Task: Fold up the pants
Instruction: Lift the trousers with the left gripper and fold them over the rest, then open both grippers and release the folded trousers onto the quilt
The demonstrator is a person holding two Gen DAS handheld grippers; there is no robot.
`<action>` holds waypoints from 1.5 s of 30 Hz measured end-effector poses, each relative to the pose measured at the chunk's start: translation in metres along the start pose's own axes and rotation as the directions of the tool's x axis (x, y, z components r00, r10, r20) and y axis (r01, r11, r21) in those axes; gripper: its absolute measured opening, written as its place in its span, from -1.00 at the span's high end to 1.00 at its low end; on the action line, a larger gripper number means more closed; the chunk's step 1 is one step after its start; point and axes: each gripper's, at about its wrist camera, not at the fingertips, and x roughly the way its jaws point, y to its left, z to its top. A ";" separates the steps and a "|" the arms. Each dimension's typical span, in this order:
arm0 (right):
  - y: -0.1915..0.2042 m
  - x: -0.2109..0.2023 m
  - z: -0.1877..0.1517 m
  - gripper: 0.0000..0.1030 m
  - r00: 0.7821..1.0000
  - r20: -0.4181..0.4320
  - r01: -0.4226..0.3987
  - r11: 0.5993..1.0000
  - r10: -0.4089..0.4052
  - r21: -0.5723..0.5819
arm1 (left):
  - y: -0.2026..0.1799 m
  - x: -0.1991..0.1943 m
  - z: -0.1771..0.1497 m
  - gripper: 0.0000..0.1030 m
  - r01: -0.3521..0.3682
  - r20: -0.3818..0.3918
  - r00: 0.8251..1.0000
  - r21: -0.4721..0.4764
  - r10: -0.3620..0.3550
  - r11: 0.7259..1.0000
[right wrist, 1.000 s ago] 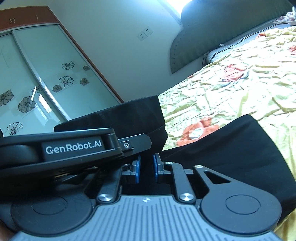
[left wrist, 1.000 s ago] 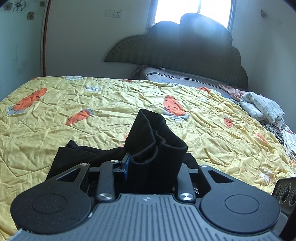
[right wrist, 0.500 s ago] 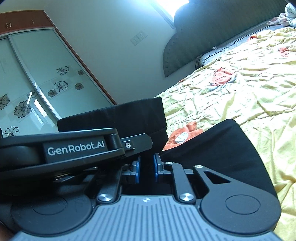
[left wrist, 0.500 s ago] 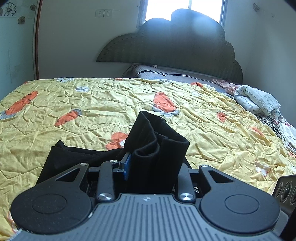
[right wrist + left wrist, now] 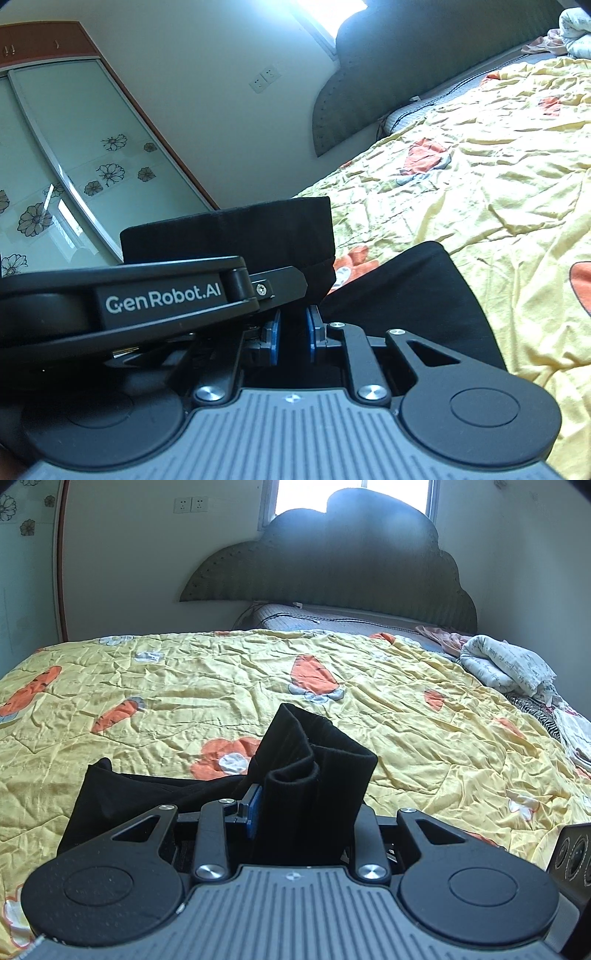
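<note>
A: Why did the pants (image 5: 317, 775) stand up in a bunch like that?

B: The left hand-held gripper (image 5: 306, 812) was clenched on several gathered layers, so the cloth stuck up between its fingers while the rest trailed down onto the yellow quilt (image 5: 424, 720) of the bed. I'd judge a fold was being carried over.

A: And the right hand-held gripper (image 5: 293, 334)?

B: Its blue pads (image 5: 274, 334) stood nearly together, gripping dark cloth of the same pants, just beside the left tool; how much cloth lay between them was hard to see.

A: Any containers?

B: None visible. Only heaped clothes (image 5: 506, 664) near the headboard (image 5: 332, 561).
</note>
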 end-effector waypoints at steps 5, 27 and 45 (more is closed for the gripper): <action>-0.008 0.000 0.001 0.72 1.000 -0.004 0.017 1.000 -0.017 0.007 | -0.006 0.008 -0.002 0.37 0.007 -0.008 1.000 0.000 -0.007 1.000; -0.034 -0.002 0.003 0.71 0.995 -0.033 0.099 0.994 -0.098 0.047 | -0.017 0.041 -0.006 0.47 0.049 -0.050 0.997 -0.070 -0.052 0.996; -0.037 -0.044 0.012 0.34 0.935 0.073 0.355 0.924 -0.347 -0.143 | -0.028 0.057 -0.013 0.38 0.057 -0.056 0.997 -0.078 -0.062 0.995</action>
